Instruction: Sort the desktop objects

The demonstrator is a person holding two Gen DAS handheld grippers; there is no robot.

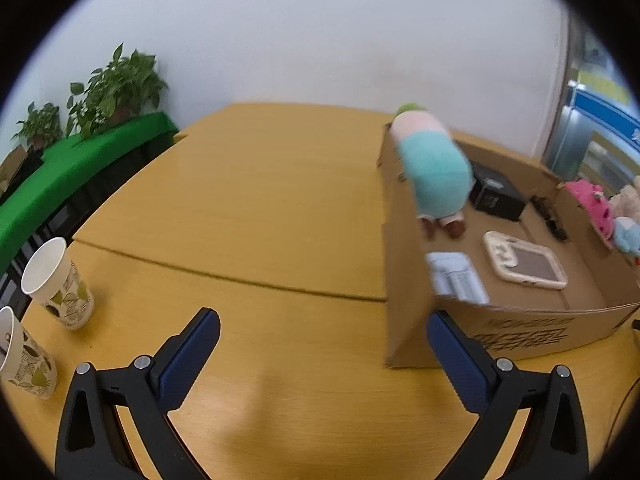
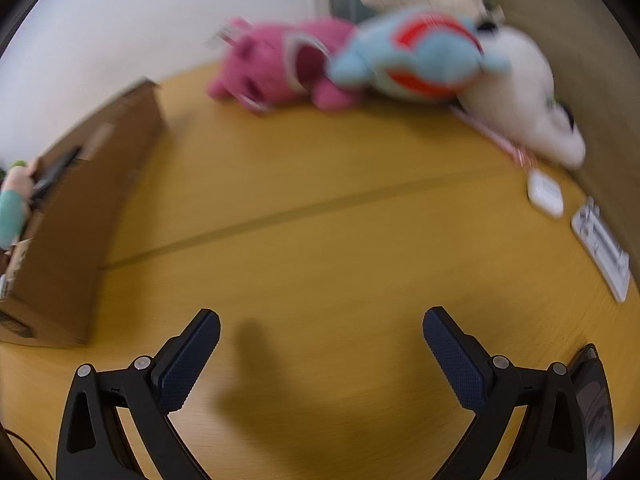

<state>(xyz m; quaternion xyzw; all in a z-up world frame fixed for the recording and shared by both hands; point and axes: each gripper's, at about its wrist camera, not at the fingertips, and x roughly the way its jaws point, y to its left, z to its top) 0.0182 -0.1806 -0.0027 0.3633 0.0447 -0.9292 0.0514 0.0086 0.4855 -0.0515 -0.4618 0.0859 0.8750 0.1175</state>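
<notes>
A shallow cardboard box (image 1: 408, 280) stands on the wooden desk at right in the left wrist view. A pink-and-teal plush doll (image 1: 434, 168) leans over its left wall. Inside lie a black box (image 1: 496, 192), a white-framed tablet toy (image 1: 524, 260) and a pale blue packet (image 1: 458, 278). My left gripper (image 1: 322, 344) is open and empty above the desk, beside the box's near corner. In the right wrist view a pink plush (image 2: 276, 66), a blue-and-red plush (image 2: 420, 60) and a white plush (image 2: 528, 100) lie at the far desk edge. My right gripper (image 2: 320, 344) is open and empty.
Two paper cups (image 1: 60, 284) stand at the left desk edge. Potted plants (image 1: 116, 88) sit on a green-covered table behind. In the right wrist view a white case (image 2: 546, 194) and a white flat pack (image 2: 604, 248) lie at right, the cardboard box (image 2: 72, 240) at left.
</notes>
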